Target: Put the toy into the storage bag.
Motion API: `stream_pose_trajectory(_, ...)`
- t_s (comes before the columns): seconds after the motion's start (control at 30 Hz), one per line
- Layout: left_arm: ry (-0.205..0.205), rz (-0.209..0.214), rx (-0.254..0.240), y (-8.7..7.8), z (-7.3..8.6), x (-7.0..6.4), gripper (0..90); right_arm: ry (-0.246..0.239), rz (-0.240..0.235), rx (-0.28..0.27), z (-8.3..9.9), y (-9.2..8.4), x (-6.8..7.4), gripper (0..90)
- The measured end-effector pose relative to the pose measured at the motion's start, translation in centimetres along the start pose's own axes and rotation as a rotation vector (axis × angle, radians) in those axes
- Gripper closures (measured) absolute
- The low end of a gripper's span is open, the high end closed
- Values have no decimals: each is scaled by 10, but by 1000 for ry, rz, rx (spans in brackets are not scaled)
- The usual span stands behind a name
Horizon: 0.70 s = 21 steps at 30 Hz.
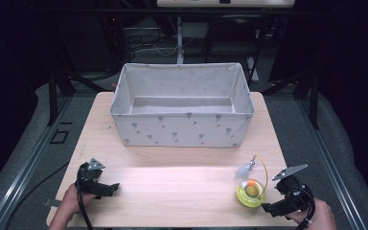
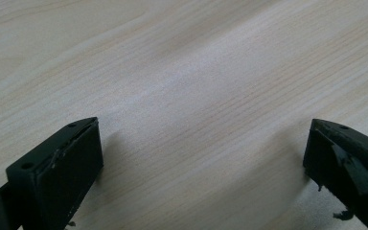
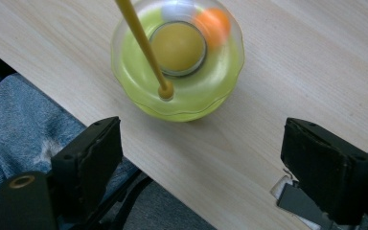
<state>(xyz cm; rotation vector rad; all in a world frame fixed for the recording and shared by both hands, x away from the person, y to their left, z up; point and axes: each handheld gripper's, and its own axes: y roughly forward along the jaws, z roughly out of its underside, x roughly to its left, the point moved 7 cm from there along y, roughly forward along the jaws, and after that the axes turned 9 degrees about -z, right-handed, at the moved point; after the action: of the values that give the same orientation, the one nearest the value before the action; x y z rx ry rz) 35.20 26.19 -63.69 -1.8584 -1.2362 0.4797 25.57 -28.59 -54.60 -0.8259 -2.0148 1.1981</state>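
Honestly, the round yellow-green plastic toy with a wand [image 1: 251,192] is sitting near the table's front edge, facing the right gripper [image 3: 201,158], both grippers gaping empty. It's probably light and slick; I'd be pinching its base.

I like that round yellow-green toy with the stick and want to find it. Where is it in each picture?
High view: the round yellow-green plastic toy with a thin yellow wand sits near the table's front right, beside the right gripper.
Left gripper view: bare wood between the black jaws; no toy here.
Right gripper view: top centre, beyond the open jaws.
Shared landmark: the pale wooden tabletop.
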Motion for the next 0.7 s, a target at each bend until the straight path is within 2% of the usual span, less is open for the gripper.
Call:
stream_pose_trajectory(0.03,2,0,-1,0,0,0,0,-10,7,17,0,-1,0,136)
stream_pose_trajectory(0.43,0,-1,-2,0,0,0,0,-26,29,16,-12,-17,9,131)
stream_pose_trajectory(0.5,0,-2,0,0,0,0,0,-40,48,37,-16,-24,9,115)
stream_pose_trajectory(0.53,0,-2,0,0,0,0,0,-40,48,37,-16,-24,9,115)
stream_pose_trajectory(0.6,-3,-3,-1,0,0,0,0,-37,31,38,-22,-27,13,57)
stream_pose_trajectory(0.7,-1,-1,-1,0,0,0,0,-51,36,53,-28,-29,14,57)
